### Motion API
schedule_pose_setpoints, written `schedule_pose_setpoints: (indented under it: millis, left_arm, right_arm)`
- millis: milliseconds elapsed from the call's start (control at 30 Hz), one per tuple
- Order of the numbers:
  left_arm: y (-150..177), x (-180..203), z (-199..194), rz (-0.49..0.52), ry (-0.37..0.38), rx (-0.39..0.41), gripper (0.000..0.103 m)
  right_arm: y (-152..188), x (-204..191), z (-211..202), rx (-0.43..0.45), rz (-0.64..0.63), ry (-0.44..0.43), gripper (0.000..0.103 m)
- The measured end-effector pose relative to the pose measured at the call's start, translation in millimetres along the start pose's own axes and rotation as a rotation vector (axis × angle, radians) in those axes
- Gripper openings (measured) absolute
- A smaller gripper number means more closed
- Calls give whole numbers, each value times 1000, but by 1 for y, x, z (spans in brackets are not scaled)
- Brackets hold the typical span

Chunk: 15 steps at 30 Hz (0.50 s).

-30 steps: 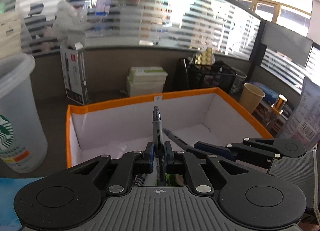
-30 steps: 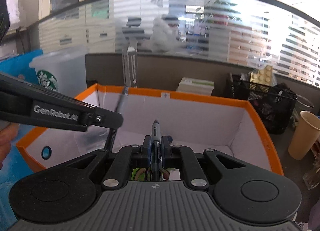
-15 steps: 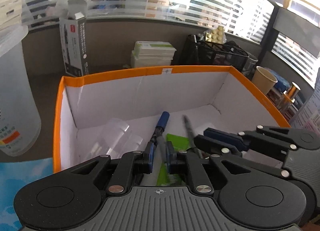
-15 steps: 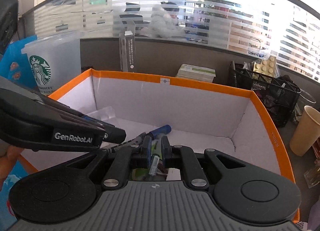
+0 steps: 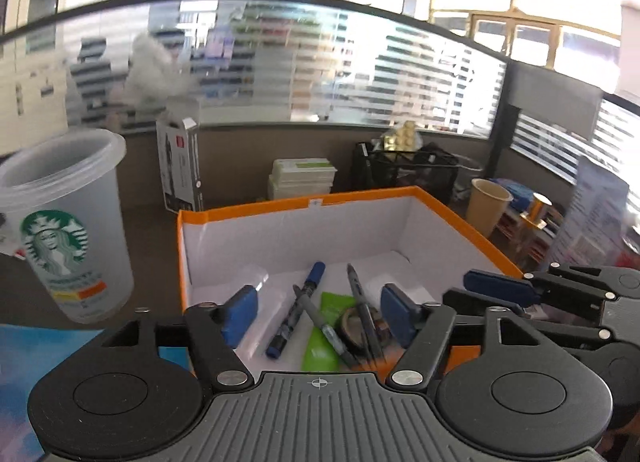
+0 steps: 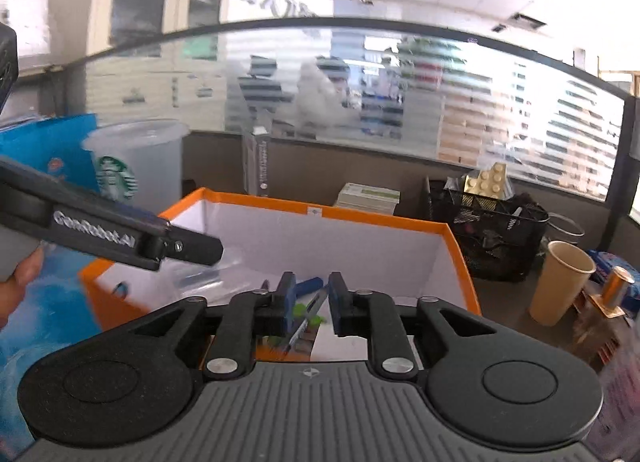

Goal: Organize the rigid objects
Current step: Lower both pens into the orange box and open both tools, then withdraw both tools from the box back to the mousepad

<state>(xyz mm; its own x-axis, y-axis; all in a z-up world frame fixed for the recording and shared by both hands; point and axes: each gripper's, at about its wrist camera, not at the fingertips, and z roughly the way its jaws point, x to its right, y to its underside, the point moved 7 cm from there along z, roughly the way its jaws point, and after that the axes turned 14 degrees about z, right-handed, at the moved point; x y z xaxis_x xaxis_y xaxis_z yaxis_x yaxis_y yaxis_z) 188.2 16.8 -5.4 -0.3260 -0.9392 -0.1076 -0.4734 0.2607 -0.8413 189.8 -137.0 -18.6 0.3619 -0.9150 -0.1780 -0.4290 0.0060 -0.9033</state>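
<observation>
Left gripper (image 5: 318, 312) jaws just opened wide – blue-capped pen (image 5: 298, 312) released, now lying in orange box (image 5: 304, 204). Right gripper (image 6: 311, 298) jaws just parted slightly, grey pen (image 6: 306, 316) loose between them – both drops look done.

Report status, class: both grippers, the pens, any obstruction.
Left gripper open, jaws just opened, empty. Right gripper ajar, just opening, nothing gripped. Blue-capped pen and two grey pens lie inside orange-rimmed white box. Nothing obstructing.

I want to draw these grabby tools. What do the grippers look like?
Both are black plastic. The left gripper has blue pads, silver screws, round discs and a ribbed grey base. The right gripper looks the same. White "GenRobot.AI" lettering runs along the left one's side.
</observation>
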Motion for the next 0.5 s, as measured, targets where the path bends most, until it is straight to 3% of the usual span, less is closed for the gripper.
schedule_pose_setpoints:
  millis: [133, 200, 400, 500]
  left_arm:
    - [27, 7, -17, -21, 8, -10, 81]
    - [35, 6, -24, -12, -31, 7, 87]
    - [56, -8, -42, -47, -75, -16, 87]
    - [66, -24, -45, -95, -105, -34, 87]
  right_arm:
    - [33, -3, -15, -88, 22, -66, 25]
    - [54, -8, -9, -165, 41, -107, 27]
    - [98, -20, 6, -280, 37, -124, 27]
    - [104, -28, 4, -295, 69, -146, 36]
